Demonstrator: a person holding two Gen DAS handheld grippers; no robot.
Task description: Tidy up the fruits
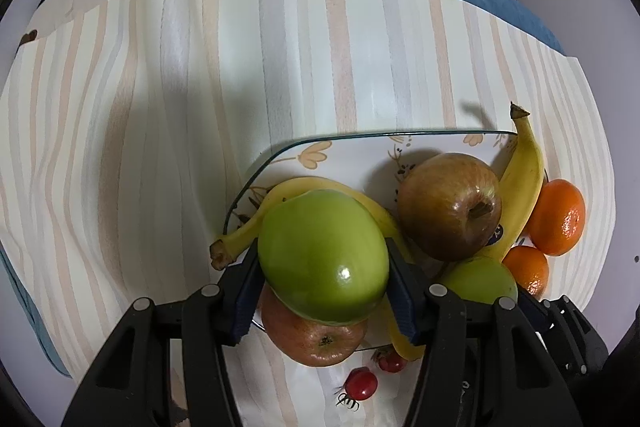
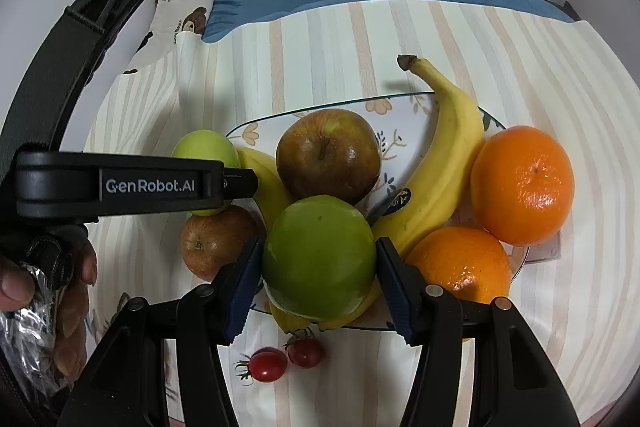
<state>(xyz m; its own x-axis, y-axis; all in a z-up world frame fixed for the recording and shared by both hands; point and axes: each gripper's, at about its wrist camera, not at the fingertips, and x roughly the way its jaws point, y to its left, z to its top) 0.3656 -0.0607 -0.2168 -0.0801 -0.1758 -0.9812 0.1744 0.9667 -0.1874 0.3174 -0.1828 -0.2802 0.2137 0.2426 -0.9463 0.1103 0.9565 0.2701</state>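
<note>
in the left wrist view, the left gripper [image 1: 324, 275] is pointing steeply down with its jaws pinching a green apple [image 1: 323, 255], one blue pad pressing on each side. the apple is hanging over the near left part of a floral plate [image 1: 280, 157] that is sitting on a striped cloth [image 1: 160, 131]. under the apple a banana [image 1: 256, 215] is curving along the plate, and a red apple [image 1: 316, 341] is lying at the plate's near edge. a brownish apple [image 1: 450, 205] is sitting in the plate's middle, a second banana [image 1: 524, 171] is leaning along its right side, and two oranges [image 1: 558, 217] are resting at the far right. two cherry tomatoes [image 1: 361, 383] are lying on the cloth, off the plate.

in the right wrist view, the right gripper [image 2: 318, 281] is pinching a second green apple [image 2: 319, 257] in the same way, holding it over the plate's [image 2: 400, 111] near edge. the other gripper is crossing the left side, its green apple [image 2: 204, 145] showing above it. a hand [image 2: 24, 283] is gripping its handle. the tomatoes [image 2: 267, 364] are lying just below the plate.
</note>
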